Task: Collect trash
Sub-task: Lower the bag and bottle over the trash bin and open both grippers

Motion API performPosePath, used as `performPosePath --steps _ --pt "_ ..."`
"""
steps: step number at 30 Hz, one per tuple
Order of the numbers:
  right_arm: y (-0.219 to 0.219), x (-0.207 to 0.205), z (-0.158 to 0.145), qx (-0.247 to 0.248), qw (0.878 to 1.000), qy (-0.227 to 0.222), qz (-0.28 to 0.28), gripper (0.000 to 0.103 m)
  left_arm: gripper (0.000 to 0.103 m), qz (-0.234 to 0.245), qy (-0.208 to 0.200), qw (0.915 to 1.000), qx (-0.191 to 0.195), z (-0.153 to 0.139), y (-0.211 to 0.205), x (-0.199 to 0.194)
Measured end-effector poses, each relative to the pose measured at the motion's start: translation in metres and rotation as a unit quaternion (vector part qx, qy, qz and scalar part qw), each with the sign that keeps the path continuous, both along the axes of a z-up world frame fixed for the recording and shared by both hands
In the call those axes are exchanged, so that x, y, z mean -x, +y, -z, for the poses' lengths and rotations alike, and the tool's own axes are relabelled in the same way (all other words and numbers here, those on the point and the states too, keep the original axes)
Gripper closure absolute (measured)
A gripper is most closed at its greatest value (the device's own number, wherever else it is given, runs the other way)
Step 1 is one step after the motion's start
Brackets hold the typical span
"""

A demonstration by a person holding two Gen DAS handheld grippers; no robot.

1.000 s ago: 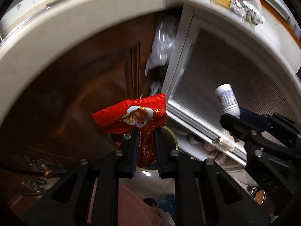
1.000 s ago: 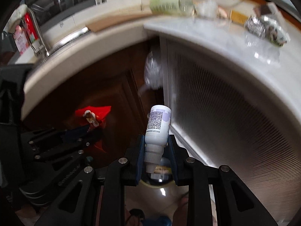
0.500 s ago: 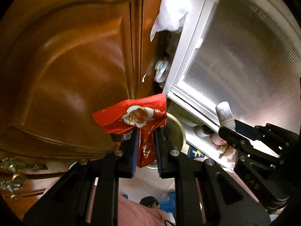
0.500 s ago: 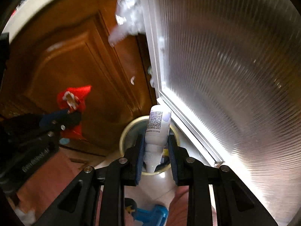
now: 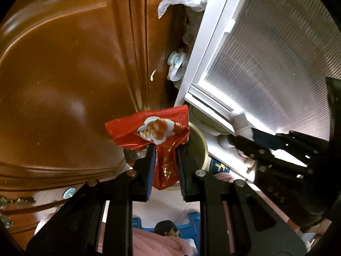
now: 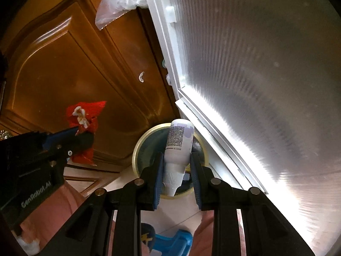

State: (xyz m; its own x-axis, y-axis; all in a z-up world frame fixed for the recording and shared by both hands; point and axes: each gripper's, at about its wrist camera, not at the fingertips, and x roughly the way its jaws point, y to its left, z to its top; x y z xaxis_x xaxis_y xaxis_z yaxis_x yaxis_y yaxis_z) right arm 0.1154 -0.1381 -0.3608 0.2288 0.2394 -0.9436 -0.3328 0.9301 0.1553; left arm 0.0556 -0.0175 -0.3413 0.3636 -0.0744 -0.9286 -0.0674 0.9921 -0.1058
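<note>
Left tool jaws opening, crinkled red foil snack wrapper still between them, not yet falling. Right tool narrow, clamped on small white plastic bottle. Both dropped from desk level to just above round yellow-rimmed trash bin on floor. Release starting.

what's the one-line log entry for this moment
left gripper: jaws opening, red wrapper between | right gripper: shut on white bottle | bin: below both

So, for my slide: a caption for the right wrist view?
Right gripper holds a white bottle above a round bin.
</note>
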Motion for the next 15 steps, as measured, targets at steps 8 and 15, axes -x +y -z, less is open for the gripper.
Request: performPosePath --steps 8,15 --pt "0.012 -0.015 0.006 -0.029 0.999 0.005 -0.019 0.067 0.062 0.016 -0.006 0.9999 -0.002 -0.005 0.003 -0.015" --pt "0.012 -0.019 0.001 -0.027 1.000 -0.003 -0.013 0.062 0.041 0.015 0.004 0.9997 -0.019 -0.010 0.010 -0.025"
